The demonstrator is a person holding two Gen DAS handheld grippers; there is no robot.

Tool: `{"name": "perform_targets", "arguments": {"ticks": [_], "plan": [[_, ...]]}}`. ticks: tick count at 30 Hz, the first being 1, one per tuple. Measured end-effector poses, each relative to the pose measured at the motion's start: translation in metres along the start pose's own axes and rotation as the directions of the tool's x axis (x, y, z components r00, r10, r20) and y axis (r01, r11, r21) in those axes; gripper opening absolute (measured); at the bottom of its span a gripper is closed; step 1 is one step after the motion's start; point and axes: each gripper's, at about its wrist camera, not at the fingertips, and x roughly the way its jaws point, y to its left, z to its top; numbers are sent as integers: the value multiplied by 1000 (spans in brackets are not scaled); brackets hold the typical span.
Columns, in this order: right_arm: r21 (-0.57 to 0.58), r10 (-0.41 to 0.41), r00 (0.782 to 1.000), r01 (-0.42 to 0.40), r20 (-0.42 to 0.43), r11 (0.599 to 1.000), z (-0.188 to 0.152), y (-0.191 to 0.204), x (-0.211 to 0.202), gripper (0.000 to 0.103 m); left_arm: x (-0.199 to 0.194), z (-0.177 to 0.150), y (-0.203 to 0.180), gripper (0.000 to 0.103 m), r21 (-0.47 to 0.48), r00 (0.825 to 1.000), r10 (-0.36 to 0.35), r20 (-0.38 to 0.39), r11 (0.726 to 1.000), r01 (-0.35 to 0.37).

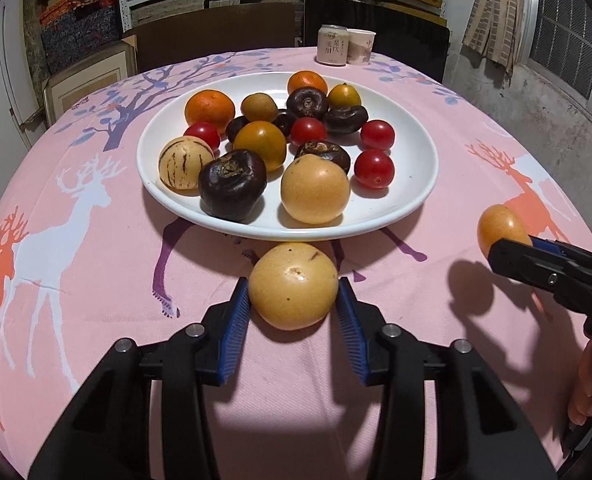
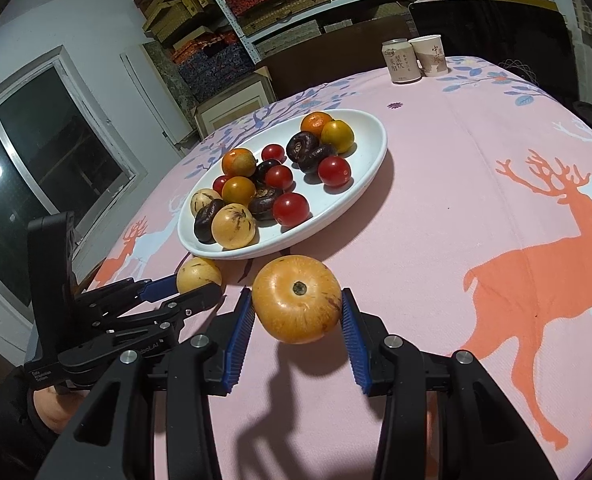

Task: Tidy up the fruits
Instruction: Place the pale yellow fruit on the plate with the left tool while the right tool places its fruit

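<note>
Pink printed cloth (image 1: 96, 280) lies soft under the glossy white plate (image 1: 408, 200) heaped with fruit. Just before its rim, my left gripper (image 1: 294, 304) clamps a pale yellow fruit (image 1: 294, 286); my right gripper (image 2: 298, 316) clamps an orange-yellow fruit (image 2: 296, 298), lifted, I judge. Both look smooth, round, firm yet bruisable: grip the widest girth, gently.

Tablecloth (image 1: 96, 280): pink, printed with orange and white deer and purple trees. Plate (image 1: 412, 184): plain white. Fruit on it: red tomatoes (image 1: 374, 168), orange tangerines (image 1: 209, 112), dark brown-purple pieces (image 1: 232, 184), one cream fruit with purple stripes (image 1: 185, 163). Gripped fruits (image 1: 293, 285) (image 2: 297, 299): tan-yellow, brown-speckled. Gripper pads (image 1: 236, 332): blue, ribbed, on black frames.
</note>
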Motion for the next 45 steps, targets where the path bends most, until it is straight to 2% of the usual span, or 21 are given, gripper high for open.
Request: {"name": "perform_targets", "arguments": {"ticks": [10, 20, 26, 30, 37, 45], "plan": [[-15, -7, 1000, 7, 15, 1000, 0, 2, -3, 44, -21, -9, 4, 43, -17, 1000, -9, 30, 1000, 9], [-92, -30, 999, 34, 44, 995, 0, 22, -17, 44, -47, -5, 10, 43, -42, 996, 18, 91, 999, -14], [-135, -21, 996, 31, 82, 990, 17, 34, -35, 44, -64, 6, 11, 43, -40, 991, 20, 136, 999, -14], [-163, -21, 995, 36, 94, 986, 42, 41, -41, 44, -72, 27, 11, 43, -27, 986, 23, 164, 999, -19], [-173, -31, 996, 44, 80, 984, 97, 45, -23, 44, -53, 78, 14, 43, -4, 985, 34, 167, 999, -34], [-189, -67, 998, 65, -5, 980, 136, 45, 43, 44, 7, 112, 22, 43, -18, 993, 44, 110, 999, -42]]}}
